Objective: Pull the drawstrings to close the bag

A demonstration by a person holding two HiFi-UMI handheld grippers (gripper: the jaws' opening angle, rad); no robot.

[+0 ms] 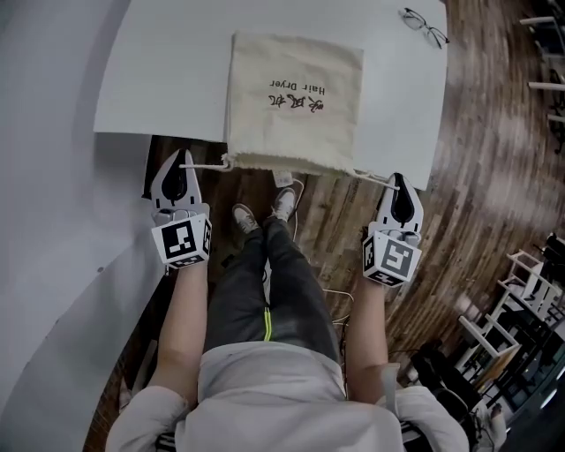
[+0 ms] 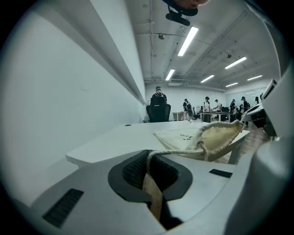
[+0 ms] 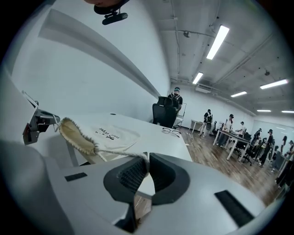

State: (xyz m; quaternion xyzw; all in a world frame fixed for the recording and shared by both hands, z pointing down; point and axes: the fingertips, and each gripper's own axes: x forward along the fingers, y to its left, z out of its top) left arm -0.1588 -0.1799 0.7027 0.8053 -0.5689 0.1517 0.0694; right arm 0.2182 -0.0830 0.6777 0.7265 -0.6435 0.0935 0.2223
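A cream drawstring bag (image 1: pixel 296 101) printed "Hair Dryer" lies flat on the white table (image 1: pixel 177 79), its open mouth at the near edge. A white drawstring (image 1: pixel 205 165) runs from the bag's left corner into my left gripper (image 1: pixel 184 160), which is shut on it. Another drawstring (image 1: pixel 372 178) leaves the right corner and ends in my right gripper (image 1: pixel 396 182), also shut on it. In the left gripper view the cord (image 2: pixel 172 153) enters the pads from the bag (image 2: pixel 216 137). In the right gripper view the cord (image 3: pixel 117 159) leads to the bag's frayed mouth (image 3: pixel 80 135).
A pair of glasses (image 1: pixel 424 26) lies at the table's far right corner. Both grippers hang just off the table's near edge, above the wooden floor (image 1: pixel 494 159) and the person's legs (image 1: pixel 265 282). Chairs and desks stand at the right.
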